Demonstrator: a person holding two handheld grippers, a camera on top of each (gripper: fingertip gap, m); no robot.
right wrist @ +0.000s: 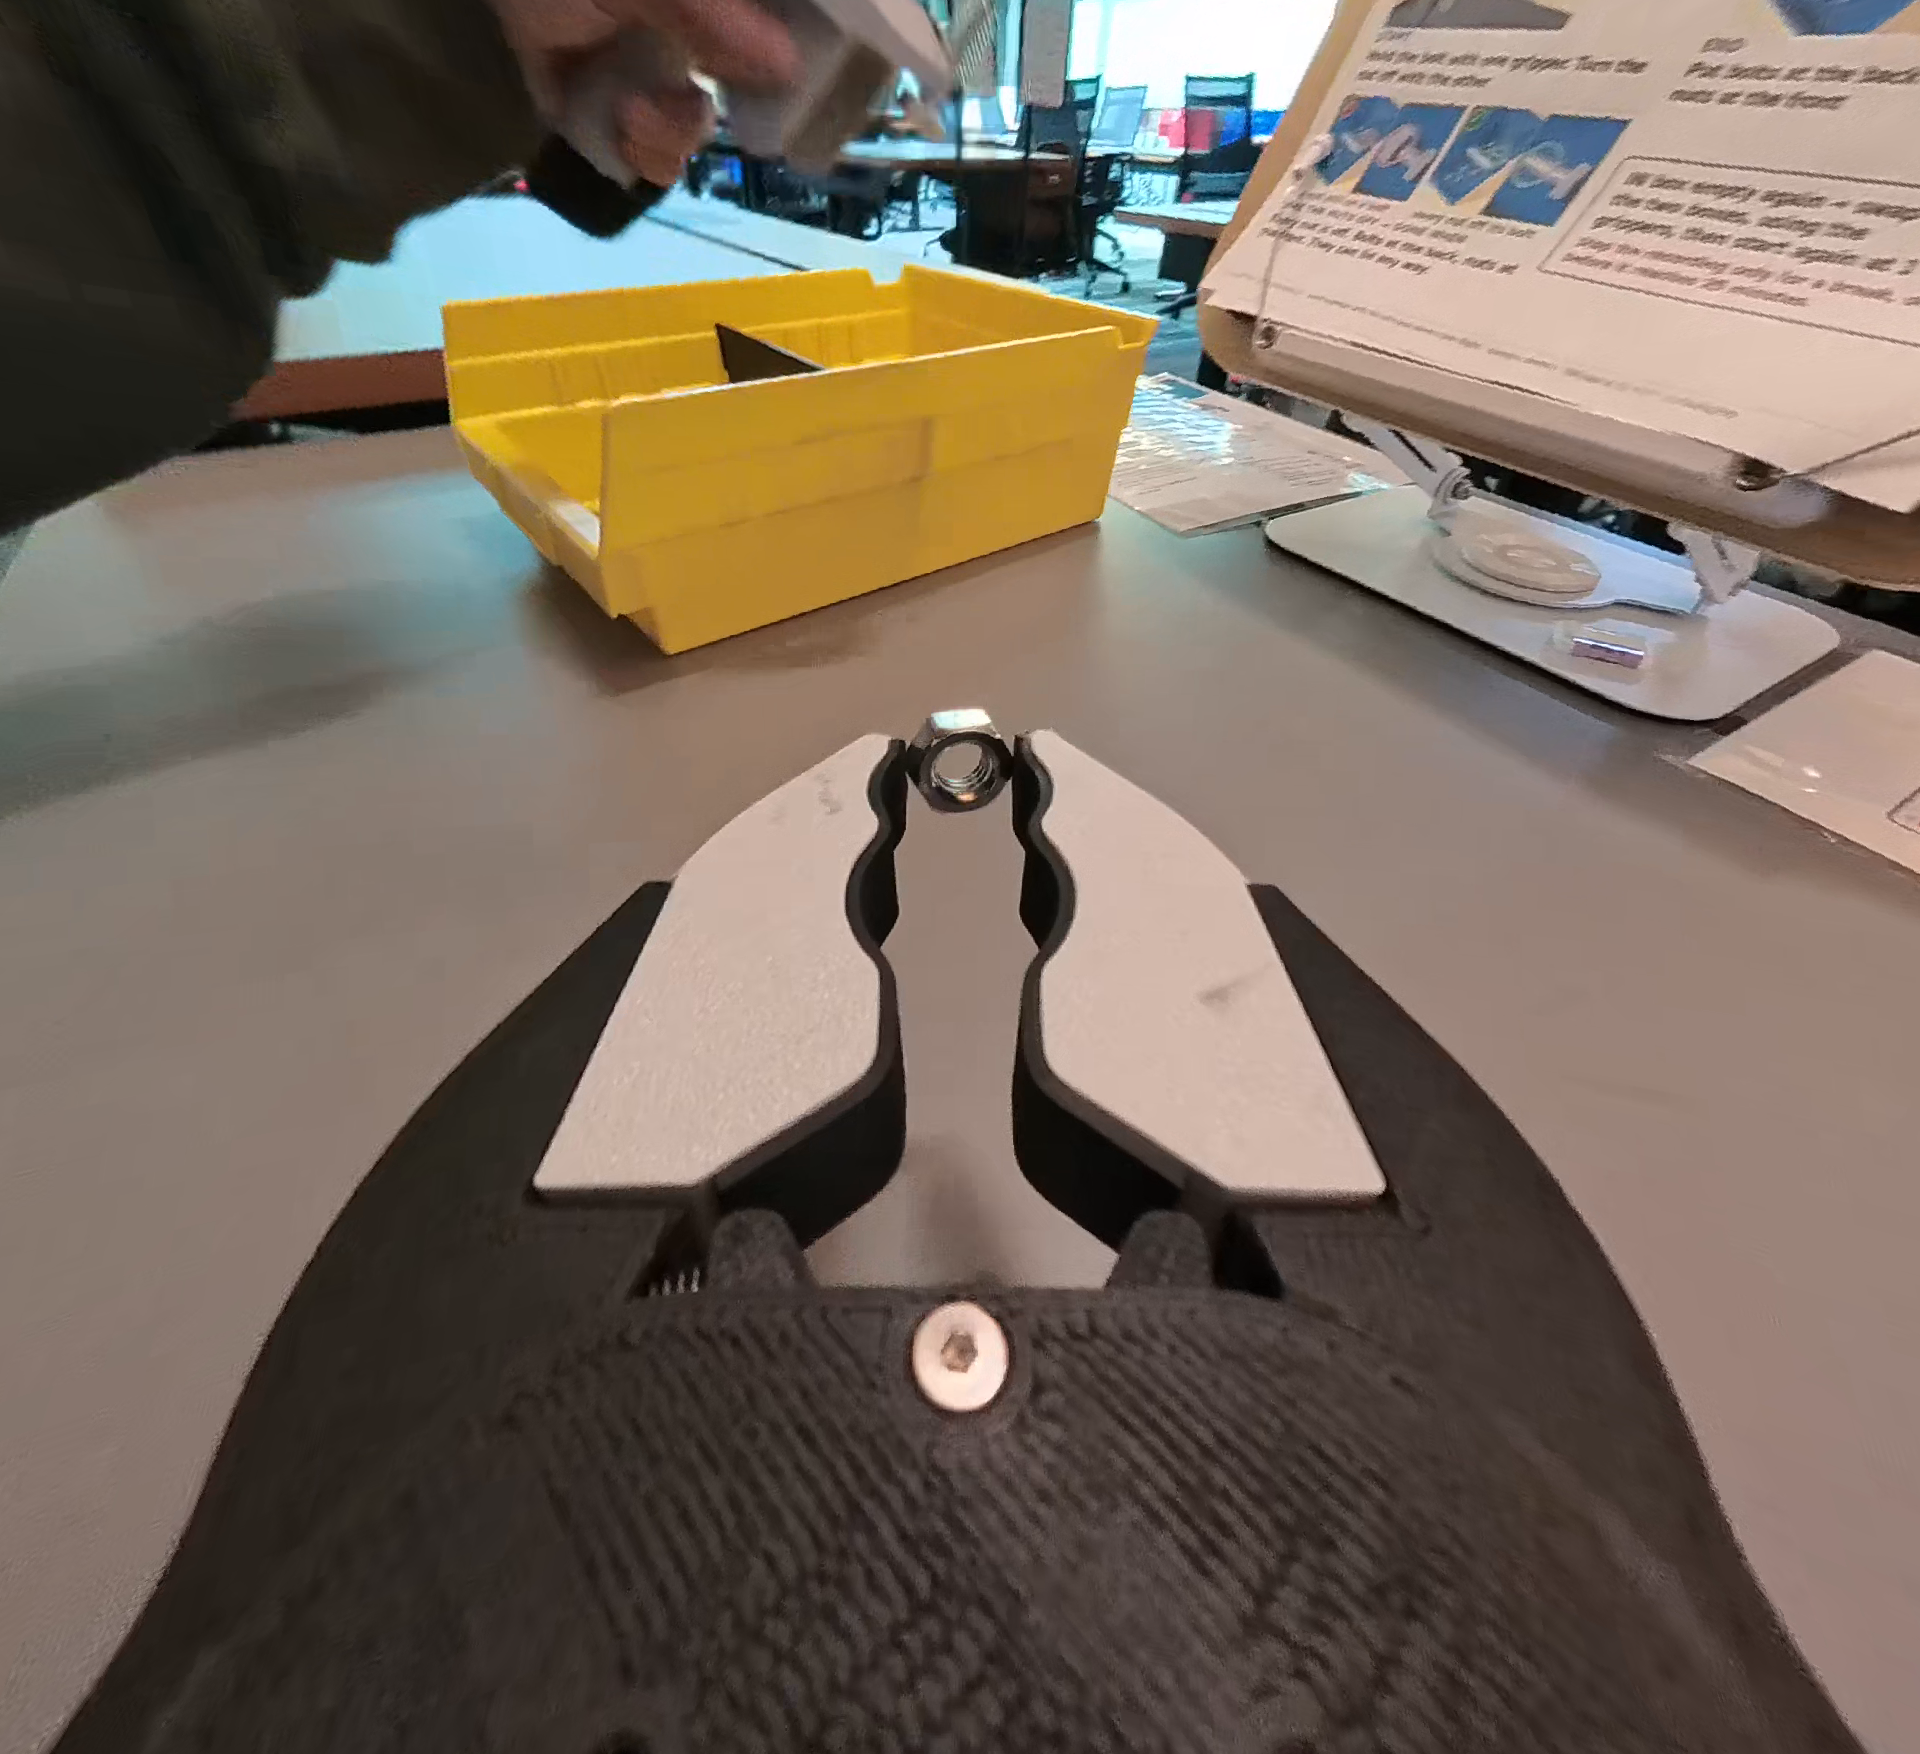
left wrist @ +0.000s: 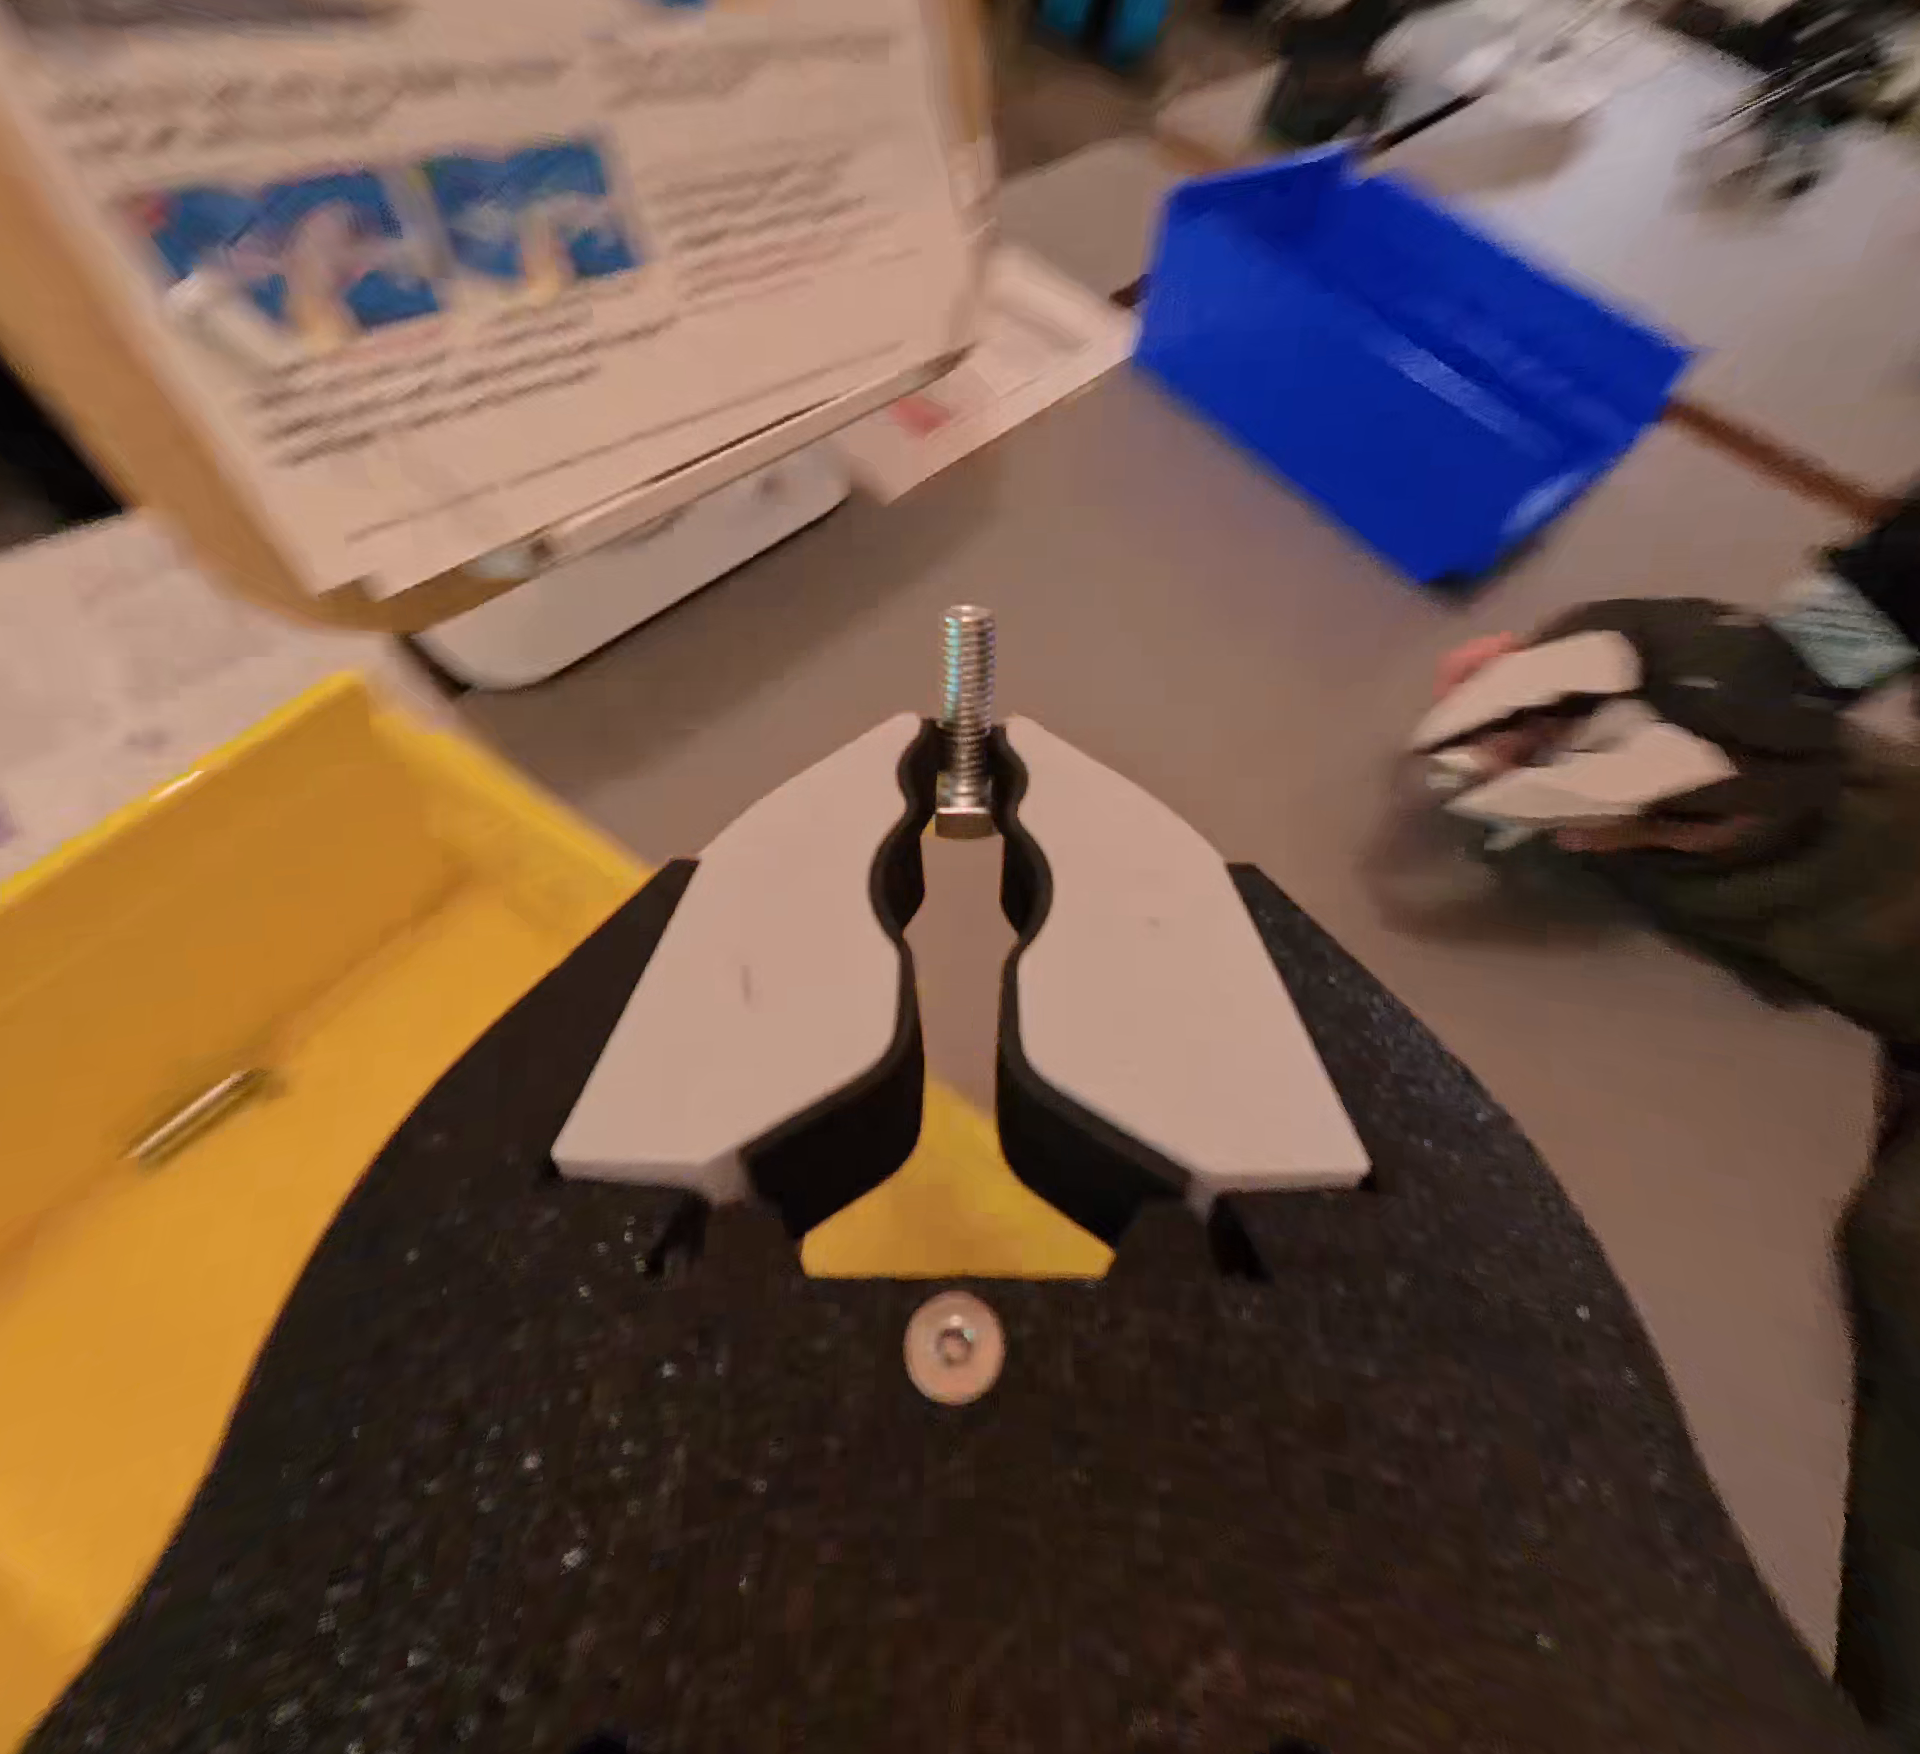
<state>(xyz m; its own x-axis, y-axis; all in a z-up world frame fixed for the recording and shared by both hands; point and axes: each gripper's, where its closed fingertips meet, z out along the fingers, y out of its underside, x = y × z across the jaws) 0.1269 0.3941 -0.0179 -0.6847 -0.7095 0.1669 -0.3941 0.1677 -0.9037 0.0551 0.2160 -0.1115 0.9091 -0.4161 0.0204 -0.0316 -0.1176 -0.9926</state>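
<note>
My left gripper is shut on a silver hex bolt, its thread pointing forward, above the near edge of a yellow bin. A small metal part lies in that bin. My right gripper is shut on a silver hex nut just over the grey table. The right gripper also shows blurred at the right of the left wrist view. The left gripper and the hand holding it show blurred at the top left of the right wrist view, above the yellow bin.
A blue bin stands on the table at the back right. A sheet of instructions on a white stand rises at the right, also in the left wrist view. Papers lie beside the stand. Office desks and chairs are behind.
</note>
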